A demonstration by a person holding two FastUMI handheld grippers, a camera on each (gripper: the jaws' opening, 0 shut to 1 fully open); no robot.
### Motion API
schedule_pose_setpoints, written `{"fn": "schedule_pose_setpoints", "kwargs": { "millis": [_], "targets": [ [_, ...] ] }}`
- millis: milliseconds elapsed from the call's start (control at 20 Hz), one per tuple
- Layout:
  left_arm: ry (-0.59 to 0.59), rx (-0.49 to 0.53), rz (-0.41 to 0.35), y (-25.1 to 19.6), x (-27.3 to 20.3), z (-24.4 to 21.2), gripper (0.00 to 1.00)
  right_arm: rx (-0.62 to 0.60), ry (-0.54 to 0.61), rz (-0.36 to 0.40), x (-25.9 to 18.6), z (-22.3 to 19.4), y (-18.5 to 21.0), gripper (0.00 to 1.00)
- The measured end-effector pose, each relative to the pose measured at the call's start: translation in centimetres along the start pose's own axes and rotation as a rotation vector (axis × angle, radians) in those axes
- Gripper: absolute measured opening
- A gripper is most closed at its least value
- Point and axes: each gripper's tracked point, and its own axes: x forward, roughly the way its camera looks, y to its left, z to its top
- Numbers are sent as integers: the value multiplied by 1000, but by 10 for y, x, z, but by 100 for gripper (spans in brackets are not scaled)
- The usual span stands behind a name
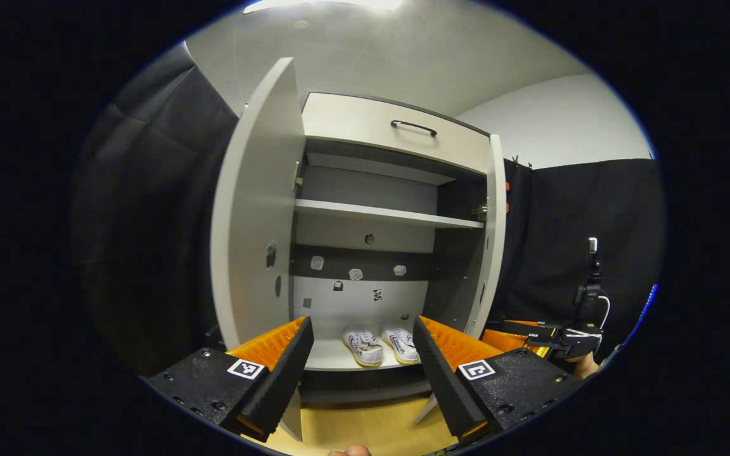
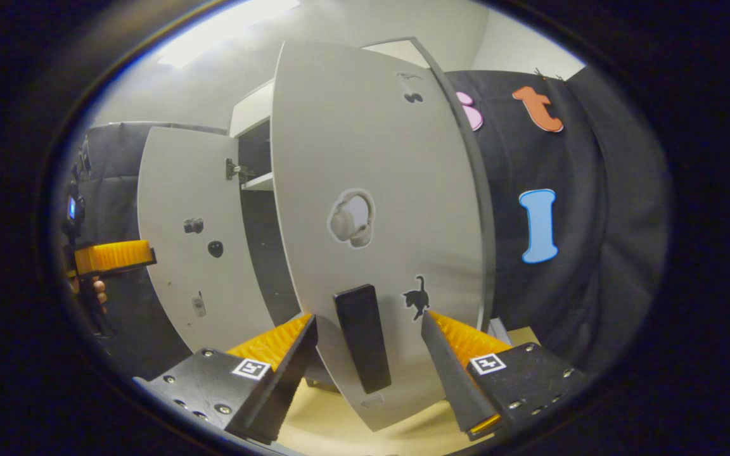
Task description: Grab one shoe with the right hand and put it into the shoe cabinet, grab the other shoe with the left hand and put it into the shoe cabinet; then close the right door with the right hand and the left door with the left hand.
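Through the left gripper view I face the open cabinet [image 1: 397, 209] head on: a drawer with a dark handle [image 1: 413, 126] on top, a pale shelf [image 1: 387, 214] below it, and on the bottom board two white shoes [image 1: 381, 345] side by side, toes toward me, deep inside. My left gripper [image 1: 360, 354] hangs in front of the cabinet with its jaws wide and nothing between them; the shoes sit in the gap between the fingers but well beyond them. The left door [image 1: 257, 209] stands swung out on my left, and the right door [image 1: 495, 234] shows edge-on, a thin pale strip. At the lower right of this view I catch the other gripper [image 1: 549, 339] and part of the hand holding it, small and hard to make out. The right gripper view gives me what the first cannot: the outer face of the right door [image 2: 377, 209], close up, with a dark vertical handle [image 2: 363, 335] and a few small stickers. My right gripper [image 2: 368, 354] is spread wide, one finger to each side of that handle; I cannot tell whether either finger touches the door. The door hides the shoes here. Past it I see the left door [image 2: 194, 240] and a sliver of shelf, and at the far left edge my left gripper [image 2: 111, 256] with fingers of a hand [image 2: 97, 292] below it, partly cut off.
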Motion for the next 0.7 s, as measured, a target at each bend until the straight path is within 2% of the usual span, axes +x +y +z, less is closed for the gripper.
{"fn": "schedule_pose_setpoints", "kwargs": {
  "millis": [50, 100, 150, 200, 250, 300, 350, 500, 550, 700],
  "targets": [
    [-2, -2, 21, 7, -5, 0, 91, 4, -1, 12, 5, 0, 6, 99],
    [-7, -7, 40, 14, -11, 1, 95, 9, -2, 23, 8, -1, 11, 99],
    [-12, -13, 57, 21, -16, 3, 95, 13, -2, 31, 11, -1, 15, 94],
    [-16, -19, 76, 28, -21, 4, 95, 14, -2, 38, 13, -1, 20, 98],
    [-20, -23, 97, 36, -27, 5, 91, 14, 0, 44, 16, -2, 23, 94],
    [-25, -26, 117, 45, -33, 7, 91, 15, 0, 48, 17, -2, 25, 94],
    [-29, -26, 140, 55, -36, 8, 95, 16, 2, 52, 20, -2, 27, 98],
    [-30, -25, 207, 84, -45, 5, 91, 27, 3, 53, 21, -2, 30, 98],
    [-26, -25, 229, 94, -47, 4, 95, 30, 1, 50, 21, -2, 30, 98],
    [-6, -9, 302, 125, -45, -4, 95, 31, -2, 32, 17, -1, 26, 98]
  ]
}}
